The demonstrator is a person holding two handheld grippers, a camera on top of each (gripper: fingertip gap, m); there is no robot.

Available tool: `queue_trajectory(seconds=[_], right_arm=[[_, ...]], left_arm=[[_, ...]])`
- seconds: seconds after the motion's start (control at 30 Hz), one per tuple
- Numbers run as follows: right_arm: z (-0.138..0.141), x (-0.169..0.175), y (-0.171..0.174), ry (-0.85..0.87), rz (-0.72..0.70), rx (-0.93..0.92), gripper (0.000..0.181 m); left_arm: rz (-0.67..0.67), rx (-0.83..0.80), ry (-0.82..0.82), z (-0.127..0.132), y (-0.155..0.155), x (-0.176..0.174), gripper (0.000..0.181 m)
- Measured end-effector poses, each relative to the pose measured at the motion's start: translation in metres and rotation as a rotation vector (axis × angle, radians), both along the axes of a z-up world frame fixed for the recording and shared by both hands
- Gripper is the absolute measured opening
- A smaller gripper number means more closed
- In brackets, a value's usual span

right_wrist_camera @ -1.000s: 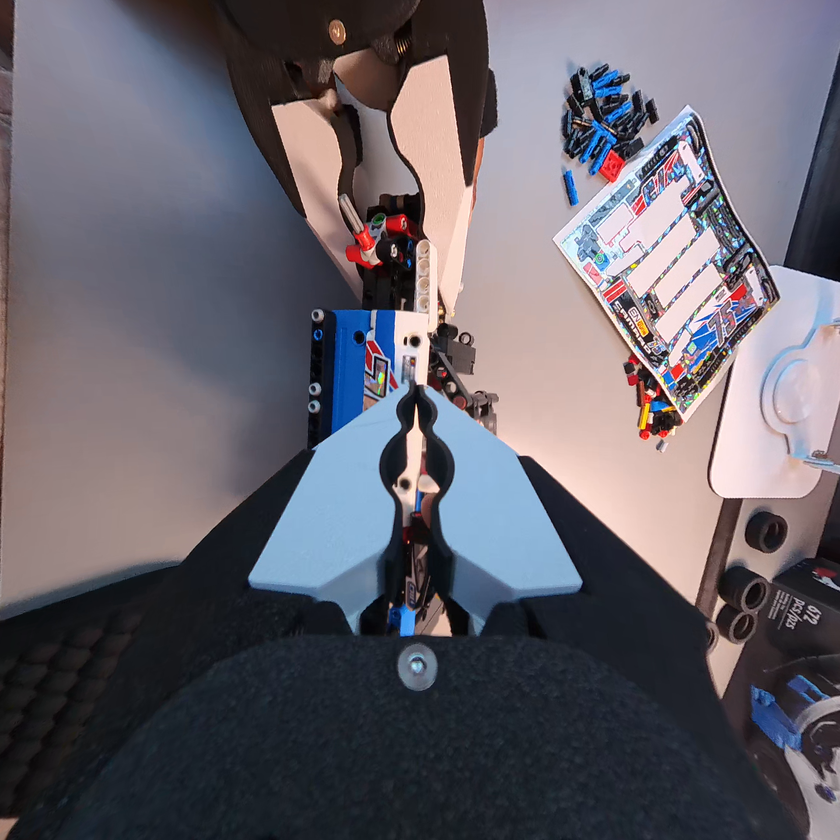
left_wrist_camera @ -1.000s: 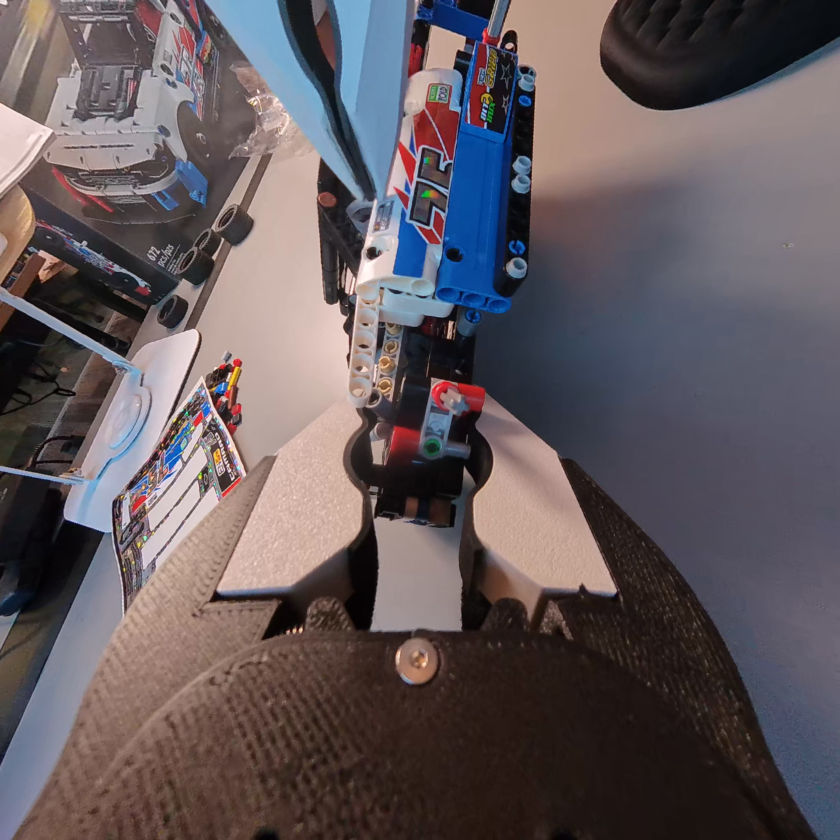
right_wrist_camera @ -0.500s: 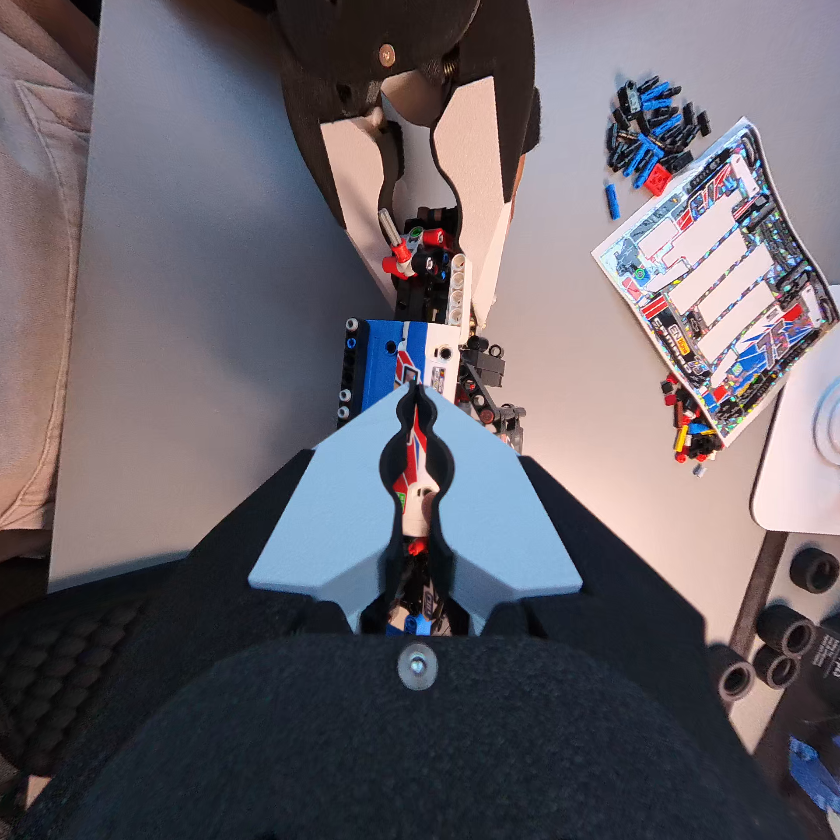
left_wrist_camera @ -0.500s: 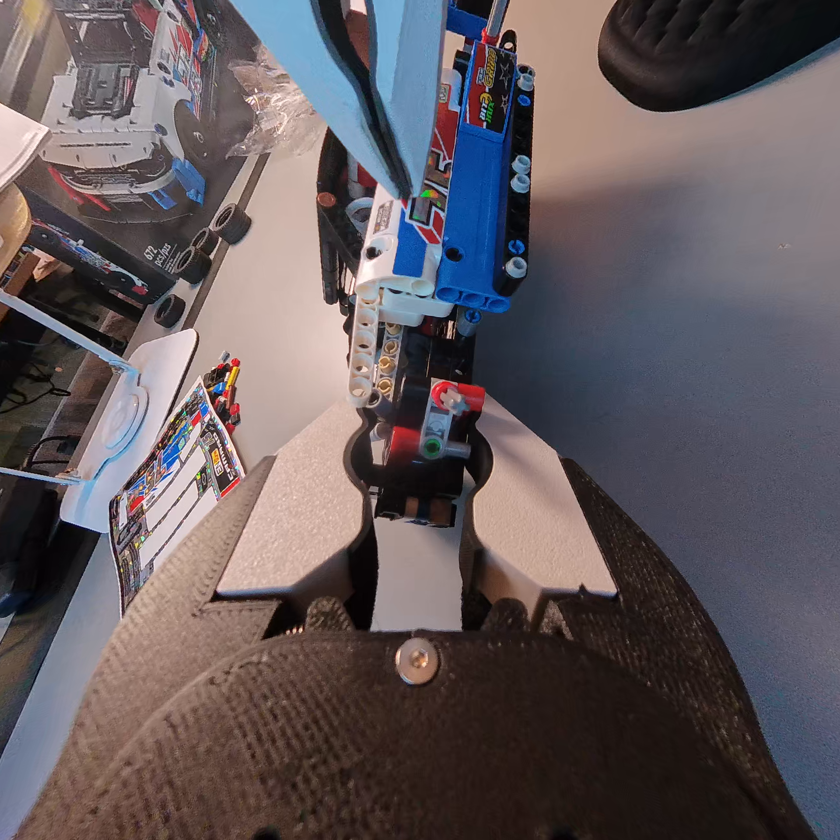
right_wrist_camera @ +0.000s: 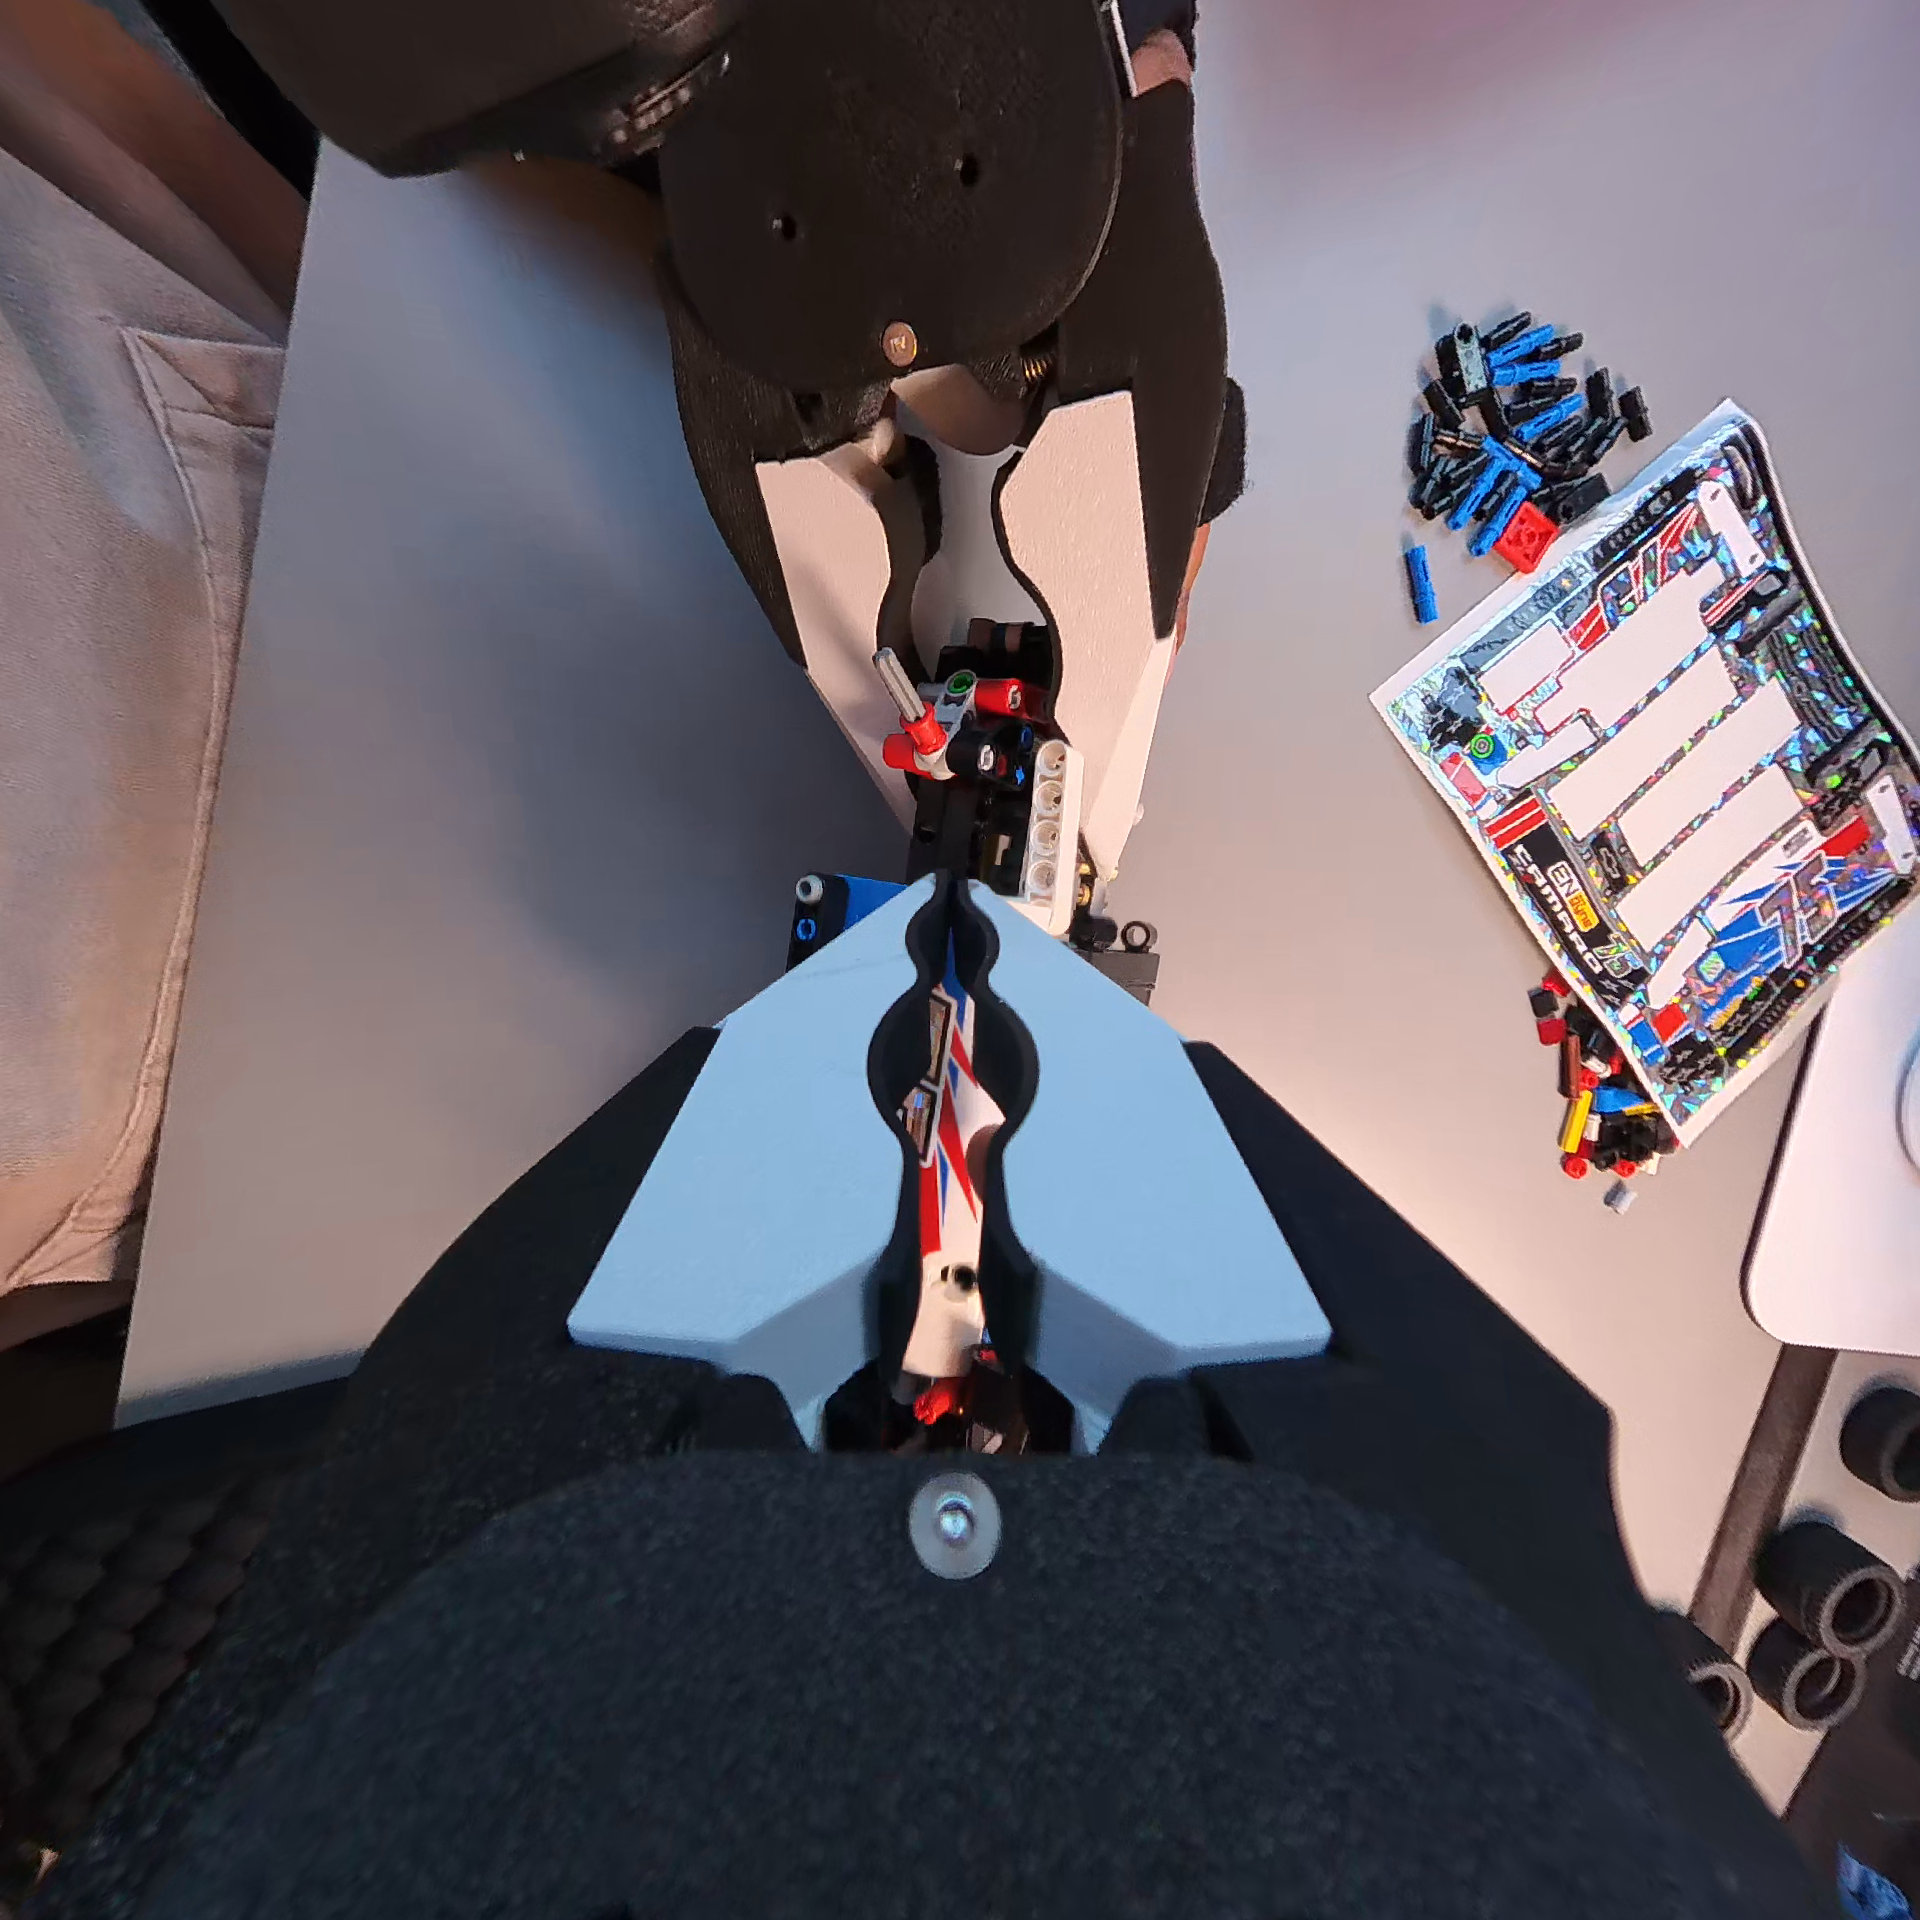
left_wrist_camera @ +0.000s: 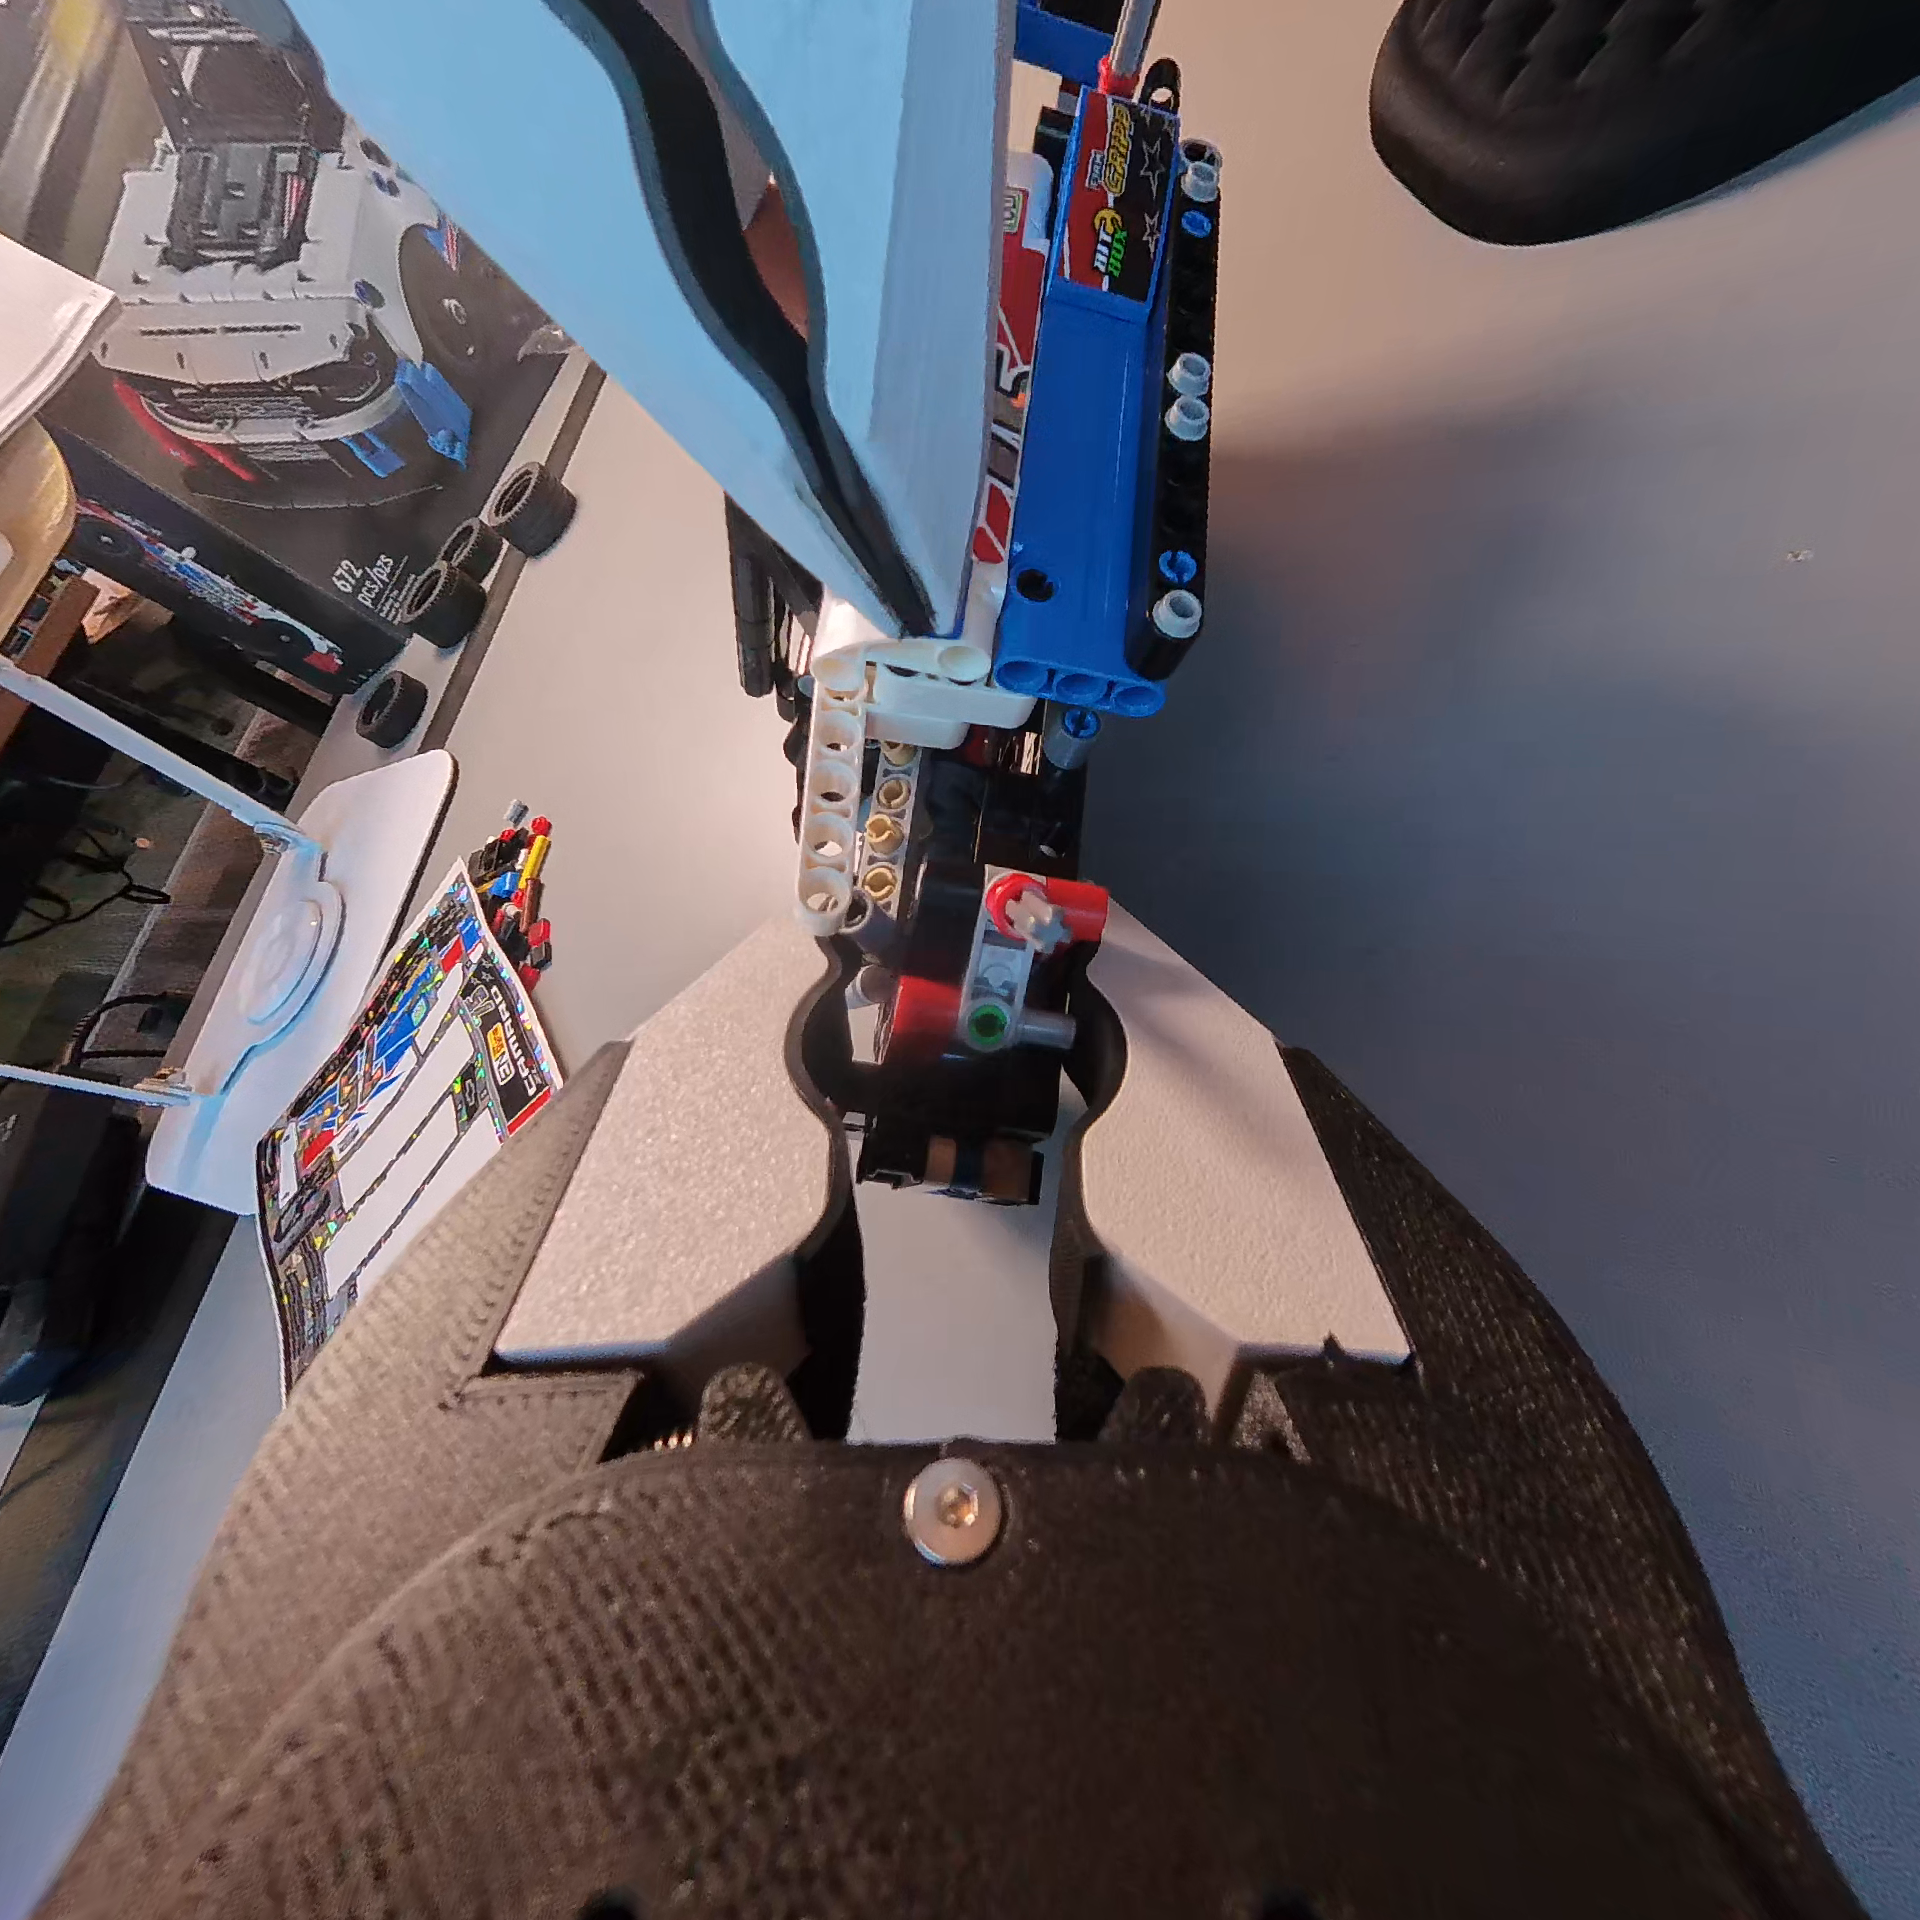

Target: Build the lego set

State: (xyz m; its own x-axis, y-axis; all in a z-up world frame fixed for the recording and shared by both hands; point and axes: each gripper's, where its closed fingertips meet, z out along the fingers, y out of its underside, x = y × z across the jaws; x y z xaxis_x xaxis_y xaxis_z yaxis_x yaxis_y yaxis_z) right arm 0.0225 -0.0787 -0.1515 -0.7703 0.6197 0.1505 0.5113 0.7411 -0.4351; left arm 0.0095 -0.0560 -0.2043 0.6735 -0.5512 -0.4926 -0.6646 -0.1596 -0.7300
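The lego model [left_wrist_camera: 1081, 499], a long, narrow assembly of hard glossy plastic, is held above the smooth pale grey tabletop [left_wrist_camera: 1558, 831] between two tools that face each other. Its long axis runs straight from one tool to the other. One end is a black frame with red connectors, a grey axle and a green-dotted pin, plus a white holed beam along one side; the other end carries a blue panel with stickers, a white panel with red and blue stripes, and a black beam studded with grey and blue pins. The left tool [left_wrist_camera: 961, 997], with matte, finely grained grey fingers [left_wrist_camera: 686, 1143] whose inner edges curve into a scalloped notch, is clamped on the black frame end, which sits inside that notch. The right tool [right_wrist_camera: 951, 904], with pale blue-grey fingers [right_wrist_camera: 748, 1174] of the same wavy profile, is closed around the white striped panel, which shows through the narrow gap between them, so the model lies lengthwise along its fingers. Both tool bodies are coarse, ribbed black plastic. Off to the side on the tabletop lie a shiny holographic sticker sheet [right_wrist_camera: 1662, 769], a heap of blue and black pins [right_wrist_camera: 1507, 436] and several small black rubber tyres [right_wrist_camera: 1829, 1600].
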Motion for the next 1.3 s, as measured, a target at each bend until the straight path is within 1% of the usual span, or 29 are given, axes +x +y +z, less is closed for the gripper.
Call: queue_trajectory(seconds=[0.1, 0.17, 0.2, 0.27, 0.3, 0.37, 0.43, 0.5, 0.57, 0.63, 0.73, 0.77, 1.0, 1.13, 1.3], right_arm=[[0.0, -0.002, -0.001, 0.004, -0.001, -0.004, 0.0], [-0.001, -0.007, 0.002, 0.037, -0.011, 0.022, 0.0], [0.001, -0.007, 0.0, 0.051, -0.005, 0.006, 0.0], [0.017, -0.008, -0.003, 0.132, -0.008, -0.066, 0.0], [0.026, -0.007, 0.001, 0.171, -0.02, -0.076, 0.0], [0.032, 0.001, 0.017, 0.189, -0.045, -0.029, 0.012], [0.025, 0.015, 0.028, 0.118, -0.064, -0.024, 0.024], [0.016, 0.021, 0.04, 0.059, -0.089, -0.01, 0.044], [0.009, 0.023, 0.044, -0.001, -0.102, -0.027, 0.062], [0.002, 0.019, 0.047, -0.041, -0.109, -0.029, 0.072], [-0.008, 0.011, 0.049, -0.113, -0.115, -0.041, 0.077], [-0.011, 0.009, 0.047, -0.138, -0.112, -0.055, 0.081], [-0.026, 0.0, 0.033, -0.298, -0.119, -0.168, 0.089], [-0.034, -0.002, 0.026, -0.379, -0.104, -0.178, 0.095], [-0.045, -0.002, 0.025, -0.482, -0.099, -0.158, 0.108]], left_arm=[[0.001, 0.001, 0.0, 0.0, 0.0, 0.0, 0.036], [-0.003, -0.001, -0.006, 0.001, 0.0, 0.001, 0.035], [-0.003, -0.001, -0.003, 0.001, -0.001, 0.001, 0.035], [-0.003, -0.002, -0.005, 0.001, -0.001, 0.001, 0.035], [-0.003, -0.002, -0.006, 0.001, -0.002, 0.0, 0.035], [-0.004, -0.001, -0.007, 0.001, -0.002, 0.001, 0.035], [-0.005, 0.001, -0.002, 0.001, -0.001, 0.001, 0.035], [-0.007, 0.007, 0.006, 0.001, -0.001, 0.002, 0.035], [-0.009, 0.015, 0.021, 0.0, -0.001, 0.002, 0.035], [-0.01, 0.025, 0.036, 0.001, -0.002, 0.003, 0.035], [-0.013, 0.038, 0.058, 0.001, -0.002, 0.004, 0.035], [-0.014, 0.041, 0.068, 0.0, -0.002, 0.003, 0.035], [-0.02, 0.056, 0.1, 0.001, -0.004, 0.004, 0.035], [-0.024, 0.071, 0.134, 0.001, -0.004, 0.005, 0.035], [-0.03, 0.095, 0.186, 0.001, -0.005, 0.006, 0.035]])
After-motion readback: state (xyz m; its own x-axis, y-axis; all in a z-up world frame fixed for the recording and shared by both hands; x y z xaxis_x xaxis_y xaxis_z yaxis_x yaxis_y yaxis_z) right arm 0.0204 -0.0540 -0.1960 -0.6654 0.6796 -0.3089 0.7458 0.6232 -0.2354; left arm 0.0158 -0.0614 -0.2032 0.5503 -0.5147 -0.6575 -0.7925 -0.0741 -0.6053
